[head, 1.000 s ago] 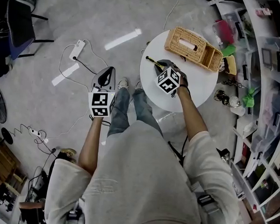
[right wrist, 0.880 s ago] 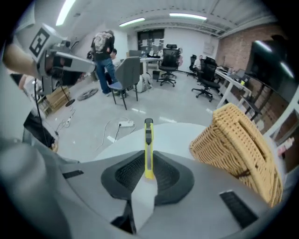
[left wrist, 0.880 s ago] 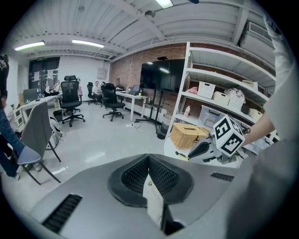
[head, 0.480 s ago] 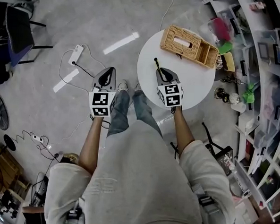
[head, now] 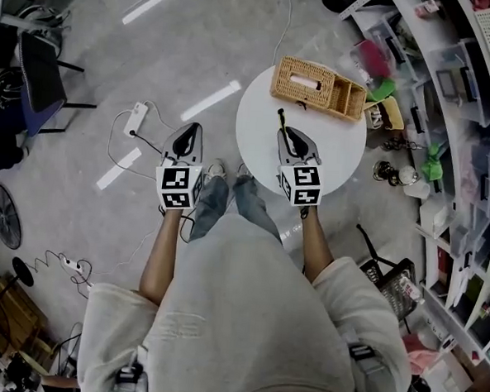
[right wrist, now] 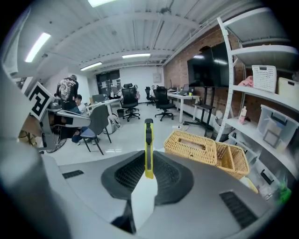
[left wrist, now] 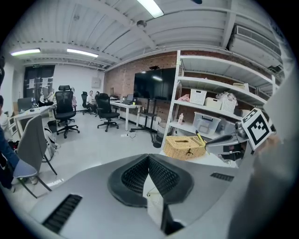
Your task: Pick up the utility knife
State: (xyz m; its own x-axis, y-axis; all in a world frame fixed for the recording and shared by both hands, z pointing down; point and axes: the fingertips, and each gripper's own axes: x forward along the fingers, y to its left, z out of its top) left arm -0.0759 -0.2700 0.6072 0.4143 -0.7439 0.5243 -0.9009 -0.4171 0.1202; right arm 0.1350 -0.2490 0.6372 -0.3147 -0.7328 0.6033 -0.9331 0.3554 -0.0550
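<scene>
Right gripper (right wrist: 148, 164) clamps a slim yellow-and-black utility knife (right wrist: 148, 144); left gripper (left wrist: 148, 161) fingers pressed together.

— What's worn?
— Pale grey short-sleeved T-shirt (head: 246, 315), blue jeans (head: 207, 201), light shoes (head: 217, 168).
— And the gear?
— Left claw (head: 190, 130) and right claw (head: 287, 136) alike: grey shells, black ribbed pads (left wrist: 133, 177), black-and-white marker cube (head: 177, 187) on each.

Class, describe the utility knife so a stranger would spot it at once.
Find the round white table beside the shelving, a tan woven basket at its far edge. Over it, the right gripper clamps a slim yellow utility knife with a black slider: thin and straight, unlike the broad basket.
</scene>
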